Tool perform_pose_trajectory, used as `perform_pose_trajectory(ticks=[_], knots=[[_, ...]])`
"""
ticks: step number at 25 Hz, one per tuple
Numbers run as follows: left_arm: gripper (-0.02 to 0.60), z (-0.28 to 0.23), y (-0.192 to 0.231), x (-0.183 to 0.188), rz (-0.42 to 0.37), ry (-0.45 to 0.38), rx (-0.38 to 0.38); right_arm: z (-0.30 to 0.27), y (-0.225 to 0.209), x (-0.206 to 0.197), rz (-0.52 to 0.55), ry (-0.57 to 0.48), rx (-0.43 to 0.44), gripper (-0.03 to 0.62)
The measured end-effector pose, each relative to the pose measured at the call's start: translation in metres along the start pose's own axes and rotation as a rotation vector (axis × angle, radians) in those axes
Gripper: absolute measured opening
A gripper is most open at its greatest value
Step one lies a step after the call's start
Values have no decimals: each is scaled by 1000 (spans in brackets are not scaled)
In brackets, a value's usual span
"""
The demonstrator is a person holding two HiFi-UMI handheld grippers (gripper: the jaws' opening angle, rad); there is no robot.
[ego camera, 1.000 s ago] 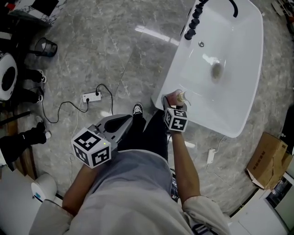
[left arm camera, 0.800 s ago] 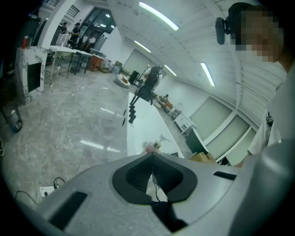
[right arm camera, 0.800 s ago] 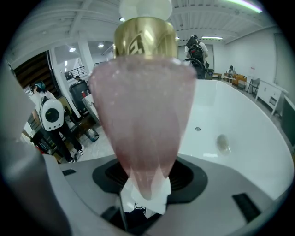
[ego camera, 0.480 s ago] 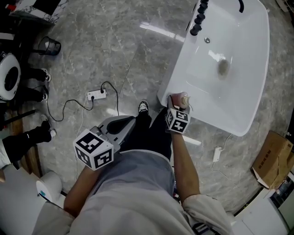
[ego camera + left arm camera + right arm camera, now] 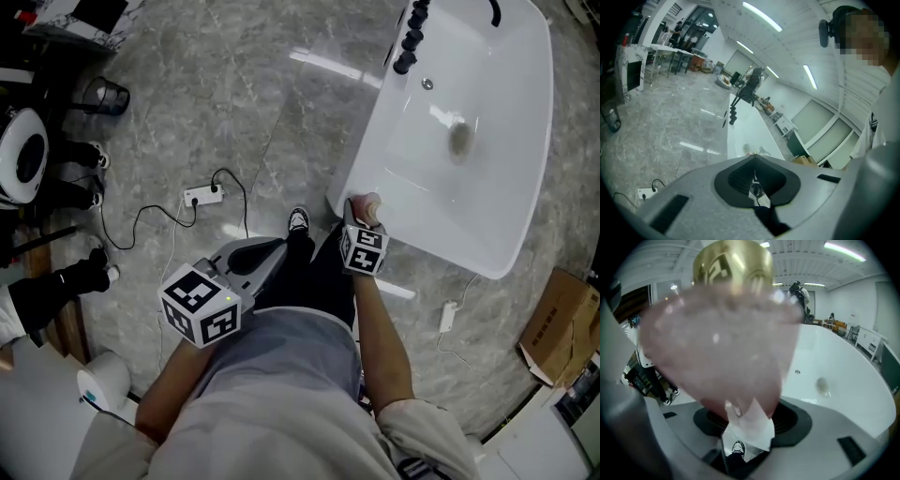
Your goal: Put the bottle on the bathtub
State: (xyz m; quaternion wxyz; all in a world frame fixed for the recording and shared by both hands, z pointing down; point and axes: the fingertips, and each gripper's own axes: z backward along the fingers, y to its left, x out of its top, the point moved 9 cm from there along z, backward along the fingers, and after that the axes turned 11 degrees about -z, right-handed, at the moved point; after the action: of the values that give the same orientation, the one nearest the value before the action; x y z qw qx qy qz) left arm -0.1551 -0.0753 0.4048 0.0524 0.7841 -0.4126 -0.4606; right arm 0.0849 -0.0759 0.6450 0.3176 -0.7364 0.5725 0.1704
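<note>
A grey marbled floor (image 5: pixel 216 103) is seen across the whole head view. A white bathtub (image 5: pixel 511 141) is set on it at the upper right, with black tap fittings (image 5: pixel 411 37) ranged along its far rim and a drain (image 5: pixel 460 139) in its basin. The person's grey shirt (image 5: pixel 272 394) is seen at the bottom, with both forearms reaching forward. A cardboard box (image 5: pixel 558 323) is placed on the floor to the right of the tub, well apart from the hands.

The left gripper (image 5: pixel 272 246) is held low in front of the body, over the dark trouser leg and away from the tub. In its own view the jaws are brought together at their tips, and nothing is gripped between them.

The right gripper (image 5: pixel 361 211) is held at the near corner of the tub. Its jaws are closed on the bottle (image 5: pixel 371 203), which is clamped by its lower part. In the right gripper view the bottle is shown as a pink, translucent body standing upright, topped by a gold cap (image 5: pixel 733 263), with the white basin spread out behind it. In the head view the bottle is placed over the rim at that near corner; whether its base touches the rim cannot be told.

A white power strip (image 5: pixel 204 195) with a black cable is laid on the floor to the left. A shoe (image 5: pixel 299 220) is planted just beside the tub's corner.
</note>
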Motion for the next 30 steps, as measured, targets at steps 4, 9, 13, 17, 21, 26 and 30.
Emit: perform_pose_trajectory(ticks=[4, 9, 13, 17, 21, 26, 30], knots=[[6, 2, 2, 2, 5, -12, 5, 1, 5, -5, 33, 32, 10, 227], [6, 5, 3, 0, 11, -19, 6, 3, 6, -9, 15, 44, 7, 227], [6, 5, 5, 0, 12, -24, 4, 5, 5, -9, 2, 52, 9, 235], [6, 6, 5, 0, 11, -26, -4, 10, 6, -9, -18, 48, 18, 235], [6, 5, 6, 3, 7, -37, -11, 15, 8, -6, -19, 38, 32, 235], [6, 6, 11, 9, 7, -57, -14, 23, 9, -5, -29, 34, 40, 235], [6, 5, 12, 12, 1, -67, -20, 30, 10, -4, -33, 27, 50, 235]])
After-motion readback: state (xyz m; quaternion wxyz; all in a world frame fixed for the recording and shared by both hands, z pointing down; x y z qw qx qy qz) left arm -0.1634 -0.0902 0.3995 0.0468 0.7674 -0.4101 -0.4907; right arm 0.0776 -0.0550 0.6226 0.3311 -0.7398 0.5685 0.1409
